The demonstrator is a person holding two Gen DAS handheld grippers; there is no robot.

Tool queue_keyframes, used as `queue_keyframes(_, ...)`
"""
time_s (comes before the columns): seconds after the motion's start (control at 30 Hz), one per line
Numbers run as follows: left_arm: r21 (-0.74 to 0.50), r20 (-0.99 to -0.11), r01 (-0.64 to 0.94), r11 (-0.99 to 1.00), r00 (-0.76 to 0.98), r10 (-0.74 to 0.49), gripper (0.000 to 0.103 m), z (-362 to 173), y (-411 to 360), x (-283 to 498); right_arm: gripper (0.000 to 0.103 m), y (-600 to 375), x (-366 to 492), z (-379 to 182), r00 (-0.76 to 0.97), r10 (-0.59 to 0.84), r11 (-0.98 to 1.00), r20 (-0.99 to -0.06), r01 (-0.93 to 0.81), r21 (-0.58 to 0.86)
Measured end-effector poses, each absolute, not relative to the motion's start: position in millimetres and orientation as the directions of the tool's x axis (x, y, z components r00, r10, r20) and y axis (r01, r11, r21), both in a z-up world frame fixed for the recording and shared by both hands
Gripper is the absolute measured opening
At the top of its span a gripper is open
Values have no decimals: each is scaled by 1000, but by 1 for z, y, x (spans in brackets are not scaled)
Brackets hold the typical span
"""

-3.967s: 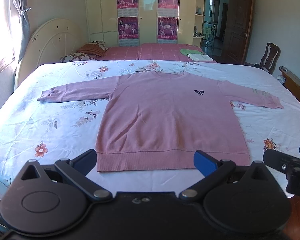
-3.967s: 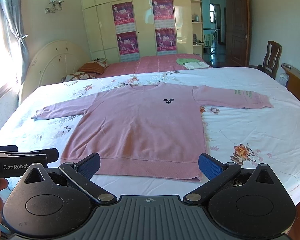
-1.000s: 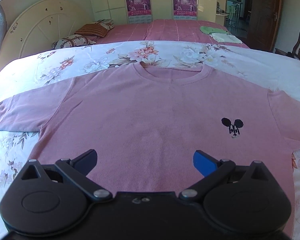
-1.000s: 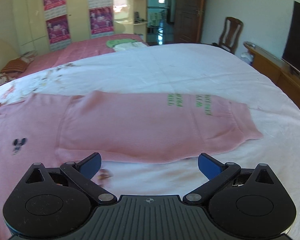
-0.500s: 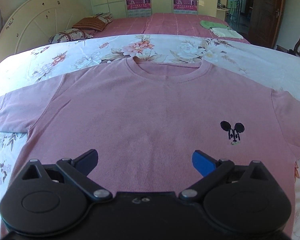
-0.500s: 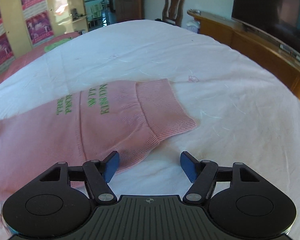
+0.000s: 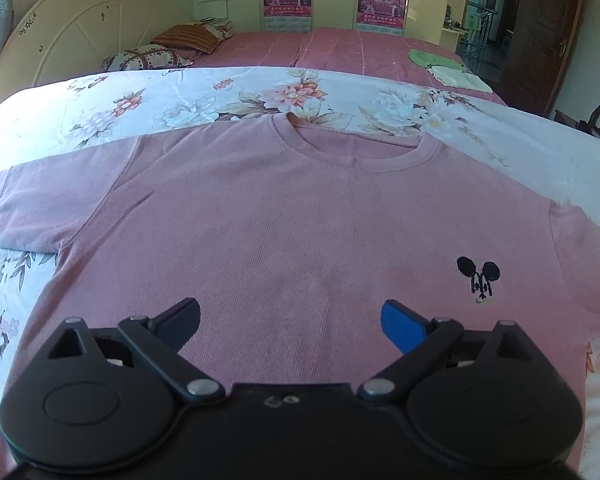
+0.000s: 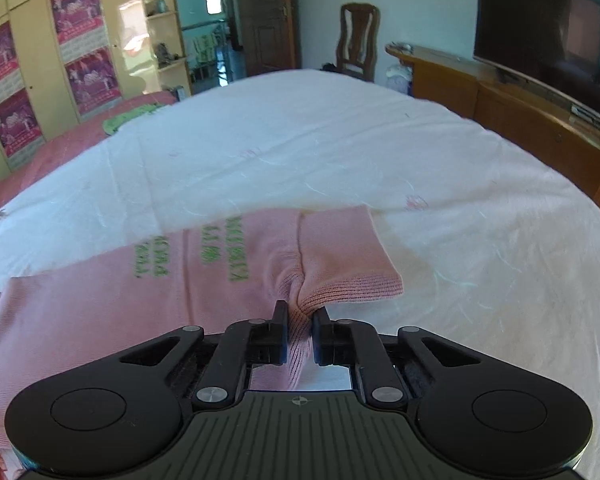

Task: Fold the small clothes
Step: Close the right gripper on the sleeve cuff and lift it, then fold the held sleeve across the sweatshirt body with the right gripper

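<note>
A pink long-sleeved sweater (image 7: 300, 216) lies flat, face up, on the floral bedsheet (image 7: 148, 108), with a small black mouse logo (image 7: 478, 276) on the chest. My left gripper (image 7: 290, 320) is open and empty, hovering over the sweater's body. In the right wrist view the sweater's sleeve (image 8: 204, 280) with green lettering lies on the white sheet. My right gripper (image 8: 300, 316) is shut on the near edge of the sleeve beside its ribbed cuff (image 8: 340, 256), and the fabric bunches between the jaws.
A second bed with a pink cover (image 7: 340, 48), pillows (image 7: 172, 48) and folded green and white cloths (image 7: 444, 66) stands behind. A wooden cabinet (image 8: 520, 120) with a TV (image 8: 548, 20) and a chair (image 8: 358, 40) stand beyond the bed's right side.
My right gripper moved in on the sleeve near the cuff and closed on its edge. My left gripper crept slightly forward over the sweater body and stayed open.
</note>
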State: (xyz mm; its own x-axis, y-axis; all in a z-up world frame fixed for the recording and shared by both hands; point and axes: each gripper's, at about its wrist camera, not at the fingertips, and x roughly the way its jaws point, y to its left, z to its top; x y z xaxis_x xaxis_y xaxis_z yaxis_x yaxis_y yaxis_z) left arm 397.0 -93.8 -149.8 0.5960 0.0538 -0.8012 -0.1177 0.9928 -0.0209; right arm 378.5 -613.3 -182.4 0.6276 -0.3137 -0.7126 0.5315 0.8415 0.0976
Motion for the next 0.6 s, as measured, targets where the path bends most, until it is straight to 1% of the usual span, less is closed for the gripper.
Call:
queue_keyframes(0.07,-49,-797,-115,992,603,31,93,-149,-88,396,10,-600,383,-173,655,-290,861,-697,497,110)
queue_keyframes(0.2,-38,-794,-114,993,606,39,89,-145,-77,395,10,-548,403,-150,726,-227,925,-650,370,90)
queue_keyframes(0.37,-25,-780,-127,992,623,60,84,-139,-53,389,10,-451,434,-136,788,-53,984,-614,145,102)
queue_keyframes(0.5,-31,-771,-140,990,633,65,78,-140,-25,387,10,-362,449,-146,775,112,992,-622,-48,119)
queue_keyframes(0.6,-49,-777,-143,989,628,52,77,-143,-7,392,10,-303,455,-164,737,185,983,-650,-132,131)
